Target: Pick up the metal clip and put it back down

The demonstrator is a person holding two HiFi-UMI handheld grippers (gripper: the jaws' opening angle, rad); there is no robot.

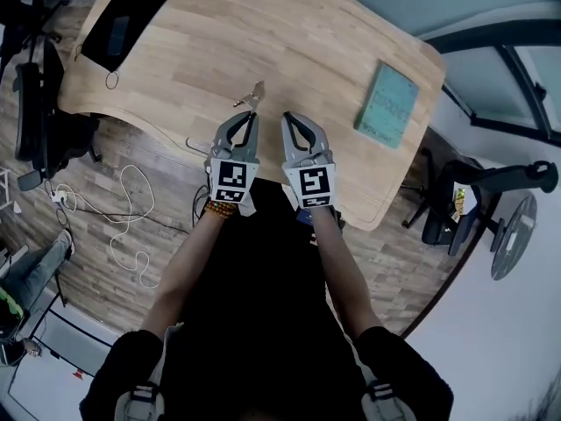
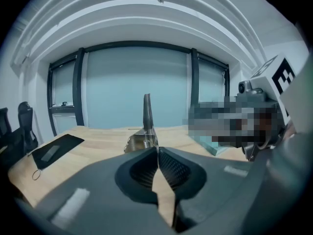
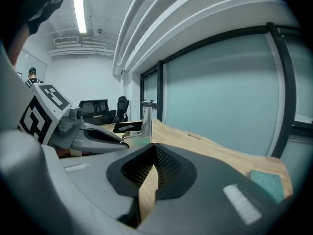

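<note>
Forearms parallel, left gripper (image 1: 252, 119) and right gripper (image 1: 287, 119) both clenched empty, just short of the metal clip (image 1: 254, 95).

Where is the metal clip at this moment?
In the head view, the metal clip stands on the wooden table, just beyond the left gripper jaw tips and well left of the teal book.

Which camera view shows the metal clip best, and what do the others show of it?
The left gripper view: the clip stands centred just beyond the left tongs, one handle upright. The right gripper view shows less of its base; the head view shows it tiny, from above.
</note>
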